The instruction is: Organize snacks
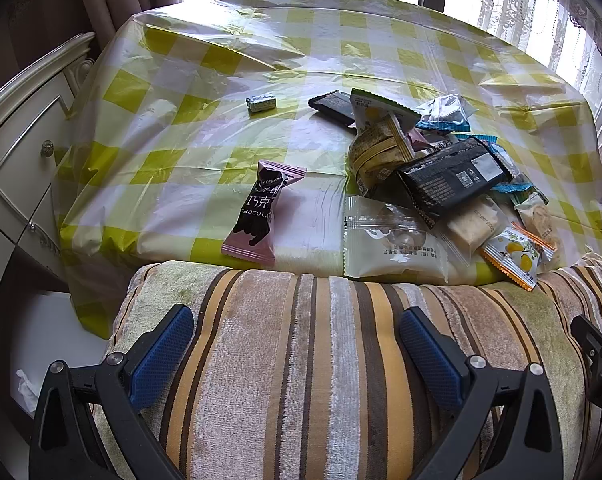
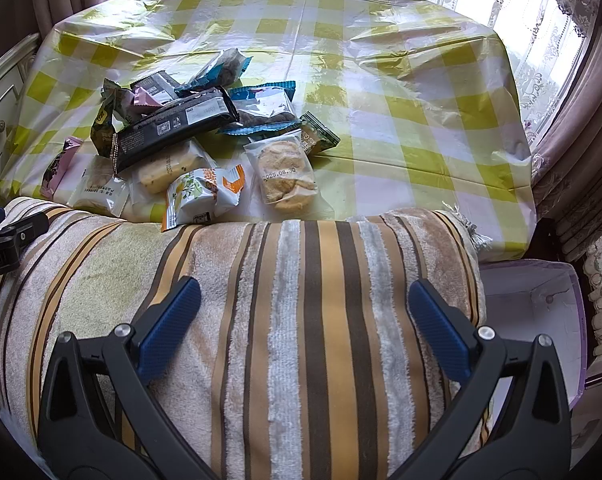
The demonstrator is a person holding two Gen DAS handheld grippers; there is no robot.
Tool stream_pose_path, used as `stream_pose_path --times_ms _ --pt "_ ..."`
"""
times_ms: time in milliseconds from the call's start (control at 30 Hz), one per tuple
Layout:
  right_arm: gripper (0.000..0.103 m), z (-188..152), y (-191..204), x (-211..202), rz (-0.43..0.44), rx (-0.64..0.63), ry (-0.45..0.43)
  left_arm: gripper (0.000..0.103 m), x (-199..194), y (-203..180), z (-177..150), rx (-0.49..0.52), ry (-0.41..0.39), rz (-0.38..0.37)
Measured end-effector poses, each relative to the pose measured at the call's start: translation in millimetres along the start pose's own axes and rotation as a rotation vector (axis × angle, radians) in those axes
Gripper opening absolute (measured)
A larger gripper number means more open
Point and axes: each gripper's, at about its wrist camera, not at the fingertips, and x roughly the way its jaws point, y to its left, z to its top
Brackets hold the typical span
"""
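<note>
A pile of snack packets (image 1: 441, 168) lies on the yellow-checked tablecloth (image 1: 301, 60); it also shows in the right wrist view (image 2: 189, 136). A pink chocolate packet (image 1: 261, 212) and a small green candy (image 1: 261, 103) lie apart, left of the pile. A clear cookie bag (image 2: 285, 170) and an orange-white packet (image 2: 203, 196) lie at the near edge. My left gripper (image 1: 297, 336) and right gripper (image 2: 305, 308) are both open and empty, over a striped cushion (image 1: 321, 360) in front of the table.
A white drawer cabinet (image 1: 25, 148) stands left of the table. An open pale box (image 2: 537, 320) sits low at the right beside the cushion. Curtains and a window (image 2: 561, 40) lie behind the table.
</note>
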Motion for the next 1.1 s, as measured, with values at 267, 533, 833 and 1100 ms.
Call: stream_pose_path --times_ms 267,533,833,1100 --pt "0.103 -0.1 0.2 -0.1 0.000 0.000 0.000 0.103 0.0 -0.1 -0.1 0.000 0.000 0.000" --pt "0.103 -0.2 0.1 0.0 0.000 0.000 0.000 0.103 0.1 -0.4 -0.4 0.001 0.001 0.001" --pt "0.103 -0.6 -0.3 -0.2 0.003 0.001 -0.003 0.103 -0.5 1.6 1.2 -0.004 0.016 -0.009" --pt "0.103 -0.8 -0.1 0.3 0.003 0.001 -0.003 0.103 0.2 0.5 -0.4 0.001 0.006 -0.006"
